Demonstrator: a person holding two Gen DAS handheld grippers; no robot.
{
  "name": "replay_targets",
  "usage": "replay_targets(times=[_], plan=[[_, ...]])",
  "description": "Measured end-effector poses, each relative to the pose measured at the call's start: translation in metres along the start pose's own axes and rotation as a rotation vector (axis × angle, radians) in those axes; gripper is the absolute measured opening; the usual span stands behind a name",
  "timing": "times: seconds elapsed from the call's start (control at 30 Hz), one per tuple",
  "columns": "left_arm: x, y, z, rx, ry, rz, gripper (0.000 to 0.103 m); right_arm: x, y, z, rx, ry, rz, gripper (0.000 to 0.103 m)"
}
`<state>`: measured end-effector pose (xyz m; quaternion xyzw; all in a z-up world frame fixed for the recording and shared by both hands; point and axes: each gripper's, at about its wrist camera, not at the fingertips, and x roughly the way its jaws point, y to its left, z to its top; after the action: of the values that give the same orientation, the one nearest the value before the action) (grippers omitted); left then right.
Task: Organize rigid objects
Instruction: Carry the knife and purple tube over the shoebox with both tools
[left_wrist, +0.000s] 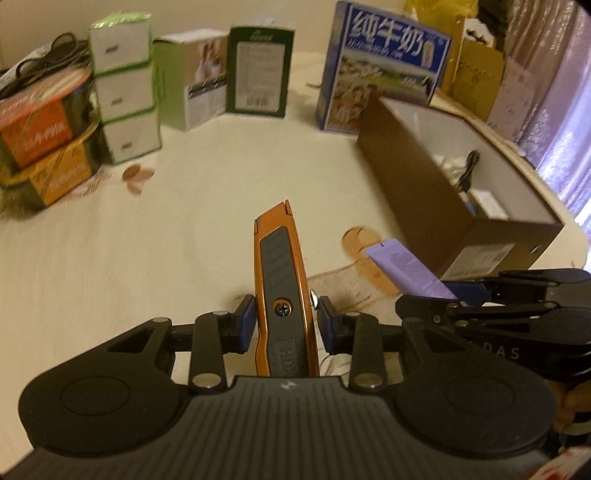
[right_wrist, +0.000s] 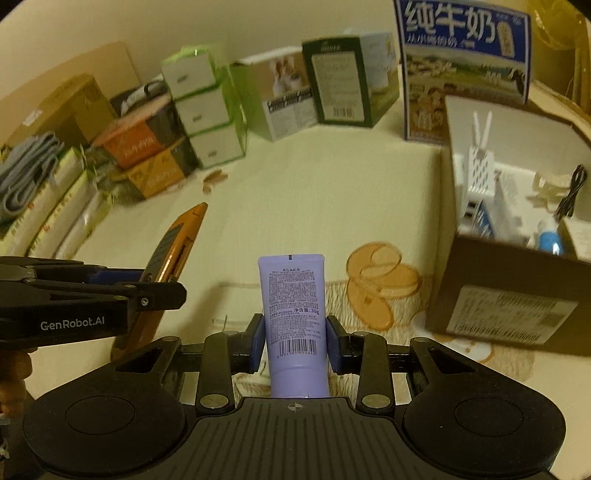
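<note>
An orange utility knife (left_wrist: 280, 284) with a grey grip sticks forward from my left gripper (left_wrist: 285, 325), whose blue pads are shut on its sides. The same knife (right_wrist: 173, 243) shows at the left of the right wrist view, held above the cream cloth. My right gripper (right_wrist: 295, 341) is shut on a lilac tube (right_wrist: 293, 314) with printed text and a barcode; that tube (left_wrist: 406, 271) also pokes out at the right of the left wrist view. Both grippers hang side by side above the table. A brown open box (right_wrist: 498, 306) stands to the right.
The brown box (left_wrist: 461, 206) holds a white charger, a black cable and small items. A blue milk carton (left_wrist: 380, 70), green and white boxes (left_wrist: 125, 88), and orange tins (left_wrist: 40, 122) line the back. Stacked packets and folded cloth (right_wrist: 33, 177) lie at the left.
</note>
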<state>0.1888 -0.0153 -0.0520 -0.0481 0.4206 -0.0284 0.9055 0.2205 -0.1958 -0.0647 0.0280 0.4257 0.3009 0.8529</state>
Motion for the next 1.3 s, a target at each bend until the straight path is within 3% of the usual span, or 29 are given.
replay_targets(times=[0.37, 0.67, 1.07, 1.3], plan=[[-0.008, -0.037, 0.044, 0.051, -0.076, -0.072, 0.03, -0.044, -0.027, 0.034, 0.048, -0.12, -0.036, 0.031], [0.001, -0.091, 0.082, 0.121, -0.121, -0.161, 0.03, -0.073, -0.079, 0.053, 0.128, -0.189, -0.127, 0.031], [0.049, -0.164, 0.122, 0.171, -0.076, -0.28, 0.03, -0.096, -0.165, 0.063, 0.245, -0.216, -0.248, 0.031], [0.089, -0.194, 0.135, 0.181, -0.012, -0.29, 0.03, -0.085, -0.201, 0.066, 0.298, -0.181, -0.262, 0.031]])
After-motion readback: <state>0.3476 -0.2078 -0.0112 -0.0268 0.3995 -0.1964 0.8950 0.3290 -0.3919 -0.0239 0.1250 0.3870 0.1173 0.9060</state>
